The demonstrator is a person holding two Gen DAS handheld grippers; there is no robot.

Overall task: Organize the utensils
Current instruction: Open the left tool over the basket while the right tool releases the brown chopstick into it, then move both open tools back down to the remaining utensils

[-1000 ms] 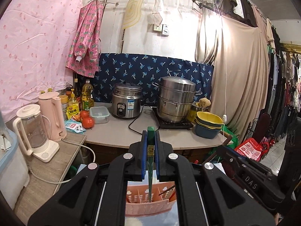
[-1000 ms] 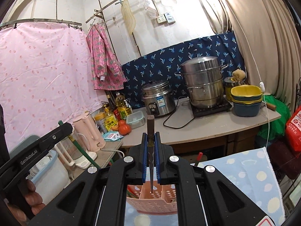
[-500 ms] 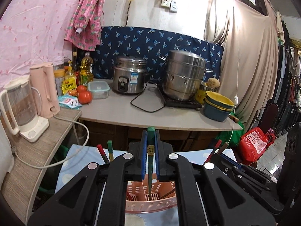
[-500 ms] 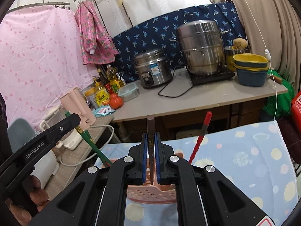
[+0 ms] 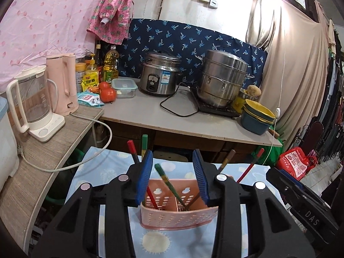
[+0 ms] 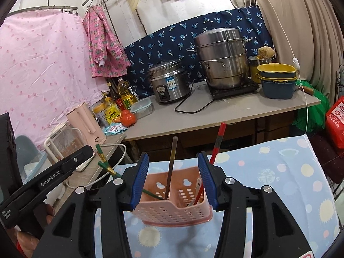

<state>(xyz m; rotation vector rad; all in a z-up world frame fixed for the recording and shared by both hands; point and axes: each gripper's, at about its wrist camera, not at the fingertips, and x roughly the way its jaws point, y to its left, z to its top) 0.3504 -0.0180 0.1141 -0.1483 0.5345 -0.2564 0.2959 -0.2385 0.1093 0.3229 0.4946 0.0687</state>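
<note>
Both grippers let go of chopsticks over the pink holder

The pink perforated utensil holder (image 5: pixel 178 216) stands on a pale blue tablecloth (image 5: pixel 172 243) printed with suns and planets, and everything below is placed from it. It is split by an inner wall into compartments.

The left gripper (image 5: pixel 173 178) hangs just above and in front of the holder. Its jaws have just been opening and now stand partly apart, the blue pads (image 5: pixel 143 177) clear on both sides. A green-tipped chopstick (image 5: pixel 166 180) leans in the gap between them, touching neither pad, its lower end down inside the holder. A red-tipped chopstick (image 5: pixel 133 153) and another green-tipped one (image 5: pixel 143 144) rise from the holder's left side, behind the left finger. To the holder's right a brown chopstick (image 5: pixel 228 160) and a long red one (image 5: pixel 250 165) slant up and outward.

The right gripper (image 6: pixel 173 178) also sits just above the holder (image 6: pixel 172 211), jaws just opened and partly apart, gripping nothing. A brown chopstick (image 6: pixel 171 168) stands nearly upright between the pads without touching them, its foot in the holder's left compartment. A red chopstick (image 6: pixel 217 144) leans out of the right compartment, past the right finger.

Left of the holder in the right wrist view, a person's hand (image 6: pixel 34 225) grasps the other gripper's black handle
</note>
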